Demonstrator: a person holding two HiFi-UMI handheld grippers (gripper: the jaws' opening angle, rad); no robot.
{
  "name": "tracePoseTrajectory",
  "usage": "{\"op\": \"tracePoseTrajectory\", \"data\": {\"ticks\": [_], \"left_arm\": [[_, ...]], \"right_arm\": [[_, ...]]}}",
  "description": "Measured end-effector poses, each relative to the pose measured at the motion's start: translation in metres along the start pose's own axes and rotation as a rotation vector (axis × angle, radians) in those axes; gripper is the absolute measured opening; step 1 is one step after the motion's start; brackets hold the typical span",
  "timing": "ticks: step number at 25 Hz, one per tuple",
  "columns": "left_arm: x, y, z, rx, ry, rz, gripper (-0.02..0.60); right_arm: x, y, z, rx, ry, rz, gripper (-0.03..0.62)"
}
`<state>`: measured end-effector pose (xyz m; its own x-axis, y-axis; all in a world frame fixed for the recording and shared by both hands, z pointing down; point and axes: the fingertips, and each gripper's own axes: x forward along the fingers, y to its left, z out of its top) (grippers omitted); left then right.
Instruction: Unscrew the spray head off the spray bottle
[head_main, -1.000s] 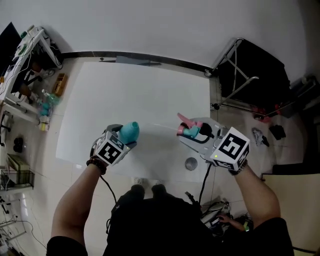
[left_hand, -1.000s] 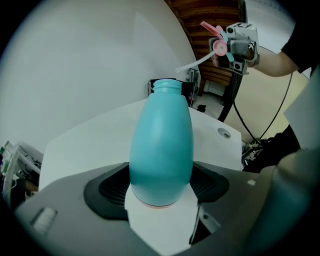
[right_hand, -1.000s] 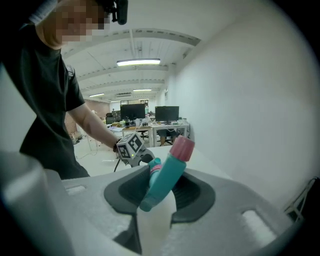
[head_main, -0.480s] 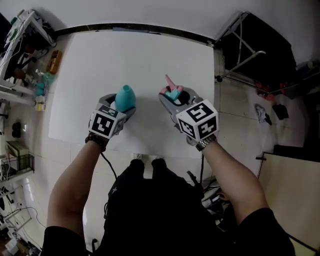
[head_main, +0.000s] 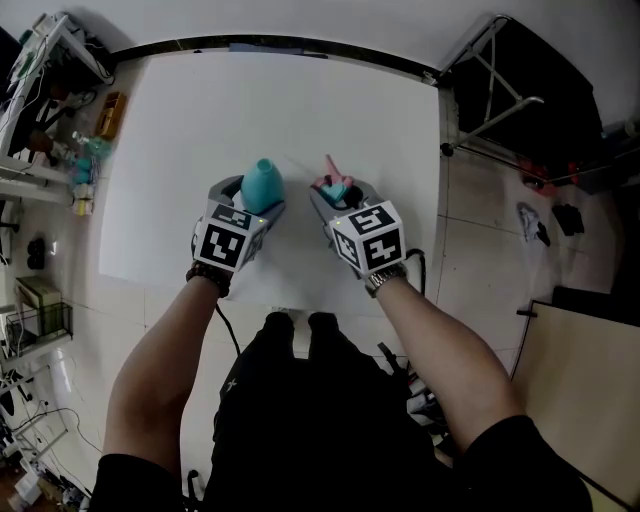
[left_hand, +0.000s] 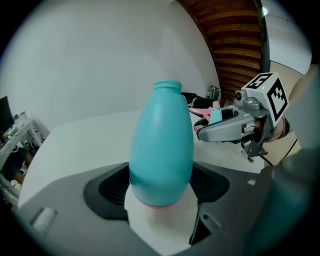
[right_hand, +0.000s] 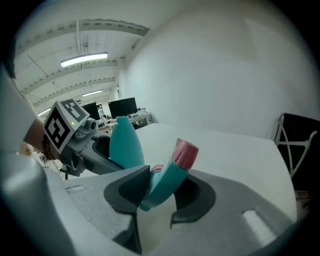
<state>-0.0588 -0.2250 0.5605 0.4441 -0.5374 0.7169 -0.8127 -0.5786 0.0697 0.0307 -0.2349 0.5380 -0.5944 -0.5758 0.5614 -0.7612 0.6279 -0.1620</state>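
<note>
The teal spray bottle (head_main: 262, 184) stands with its base between the jaws of my left gripper (head_main: 258, 197), which is shut on it. Its neck (left_hand: 167, 86) is bare, with no head on it. The spray head (head_main: 335, 187), teal with pink parts, is apart from the bottle and clamped in my right gripper (head_main: 338, 198). In the right gripper view the spray head (right_hand: 167, 177) lies tilted between the pads, pink end (right_hand: 186, 152) up, with the bottle (right_hand: 124, 145) just to its left. Both grippers hover side by side over the white table (head_main: 300, 100).
A cluttered shelf rack (head_main: 50, 130) stands off the table's left edge. A black folding stand (head_main: 520, 90) is on the floor to the right. The person's legs are at the table's near edge.
My right gripper has moved left with the spray head and now sits close beside the left gripper and bottle. The left gripper shifted slightly toward the middle.
</note>
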Motion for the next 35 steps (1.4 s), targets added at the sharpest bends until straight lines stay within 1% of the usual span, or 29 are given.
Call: {"op": "tracePoseTrajectory", "data": {"ticks": [5,15,19,20,24,30,32,35], "left_arm": [[0.009,0.002,0.002,0.008,-0.03,0.013,0.397],[0.017,0.002,0.0,0.018,-0.04,0.002,0.402],[0.02,-0.003,-0.003,0.031,-0.045,-0.007,0.408],[0.02,-0.003,-0.002,0.033,-0.047,-0.009,0.41],[0.019,-0.002,-0.006,0.043,-0.041,-0.014,0.414],[0.017,0.0,-0.005,0.04,-0.043,0.004,0.455],[0.013,0.002,-0.007,0.038,-0.043,0.012,0.462],[0.006,0.005,-0.006,0.036,-0.051,0.025,0.465]], "right_arm": [[0.009,-0.001,-0.007,0.021,0.009,0.004,0.121],[0.021,-0.001,-0.022,-0.031,0.066,-0.008,0.123],[0.022,-0.004,-0.031,-0.049,0.091,-0.012,0.141],[0.022,-0.006,-0.032,-0.052,0.095,-0.013,0.151],[0.024,-0.005,-0.035,-0.06,0.108,-0.018,0.232],[0.022,-0.018,-0.035,-0.074,0.12,-0.048,0.31],[0.021,-0.019,-0.036,-0.079,0.123,-0.06,0.327],[0.017,-0.023,-0.036,-0.085,0.129,-0.075,0.331]]}}
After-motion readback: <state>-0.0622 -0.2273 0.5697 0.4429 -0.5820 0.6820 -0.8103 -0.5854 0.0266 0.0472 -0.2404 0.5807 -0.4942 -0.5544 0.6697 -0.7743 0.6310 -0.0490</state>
